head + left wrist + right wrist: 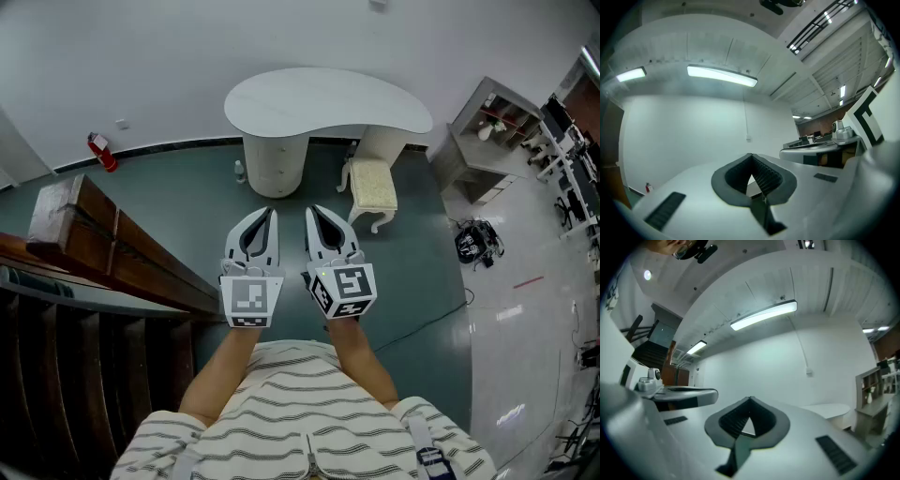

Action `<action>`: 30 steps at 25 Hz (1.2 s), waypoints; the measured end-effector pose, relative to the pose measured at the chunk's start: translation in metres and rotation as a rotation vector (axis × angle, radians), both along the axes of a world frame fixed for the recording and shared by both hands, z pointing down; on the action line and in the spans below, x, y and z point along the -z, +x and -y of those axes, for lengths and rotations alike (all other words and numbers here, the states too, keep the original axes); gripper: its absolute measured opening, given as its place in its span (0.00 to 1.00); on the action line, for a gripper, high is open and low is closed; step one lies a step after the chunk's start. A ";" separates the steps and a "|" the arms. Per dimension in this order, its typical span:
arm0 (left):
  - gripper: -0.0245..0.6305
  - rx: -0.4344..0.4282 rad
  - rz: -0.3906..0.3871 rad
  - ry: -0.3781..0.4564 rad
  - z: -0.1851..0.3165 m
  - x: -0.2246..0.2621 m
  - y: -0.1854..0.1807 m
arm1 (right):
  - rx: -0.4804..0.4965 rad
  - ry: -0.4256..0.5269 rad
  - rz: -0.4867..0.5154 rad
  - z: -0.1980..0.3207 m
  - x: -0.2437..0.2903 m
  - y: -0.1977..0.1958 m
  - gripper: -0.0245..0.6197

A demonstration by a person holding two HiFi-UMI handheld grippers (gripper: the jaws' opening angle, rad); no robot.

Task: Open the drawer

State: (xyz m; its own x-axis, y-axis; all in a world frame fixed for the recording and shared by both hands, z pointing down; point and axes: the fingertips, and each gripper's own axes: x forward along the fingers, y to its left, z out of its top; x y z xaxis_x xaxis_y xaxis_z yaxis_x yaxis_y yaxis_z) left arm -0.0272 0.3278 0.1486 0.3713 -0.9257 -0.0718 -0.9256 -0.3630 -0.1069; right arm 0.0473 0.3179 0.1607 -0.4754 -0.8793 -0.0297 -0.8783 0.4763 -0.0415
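Both are empty and side by side: the left hand-held gripper (271,214) has its jaws pressed together, and so does the right hand-held gripper (313,212). The white kidney-shaped bench (328,98) sits well ahead of them. Its round pedestal (275,164) is too small to pick out the drawer.

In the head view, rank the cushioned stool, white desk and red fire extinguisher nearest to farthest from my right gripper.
1. Cushioned stool, just ahead of the right gripper, slightly right.
2. White desk, beyond the stool.
3. Red fire extinguisher, far left along the wall.
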 end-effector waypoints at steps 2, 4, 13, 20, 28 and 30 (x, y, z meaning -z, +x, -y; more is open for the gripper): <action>0.04 0.002 -0.004 0.004 0.001 0.003 0.005 | 0.005 0.000 0.001 0.001 0.001 0.005 0.06; 0.04 0.004 -0.005 0.007 0.002 0.003 0.010 | 0.011 0.002 0.003 0.002 0.001 0.009 0.06; 0.04 0.046 -0.021 0.001 -0.003 -0.001 0.040 | 0.031 0.001 0.011 -0.001 0.001 0.042 0.06; 0.03 0.114 -0.001 0.002 -0.018 -0.013 0.058 | 0.063 0.008 0.006 -0.009 -0.007 0.069 0.06; 0.04 0.152 -0.020 -0.035 0.009 -0.025 0.049 | 0.070 -0.014 0.015 0.022 -0.013 0.064 0.06; 0.04 0.141 -0.024 -0.041 0.023 -0.029 0.046 | 0.072 -0.017 0.016 0.036 -0.017 0.056 0.06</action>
State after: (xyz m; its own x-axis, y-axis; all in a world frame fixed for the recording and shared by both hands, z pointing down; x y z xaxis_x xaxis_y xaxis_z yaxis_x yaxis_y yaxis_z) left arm 0.0184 0.3047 0.1772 0.2357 -0.9710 -0.0400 -0.9700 -0.2325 -0.0714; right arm 0.1033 0.2815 0.1774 -0.5367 -0.8434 -0.0229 -0.8411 0.5370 -0.0642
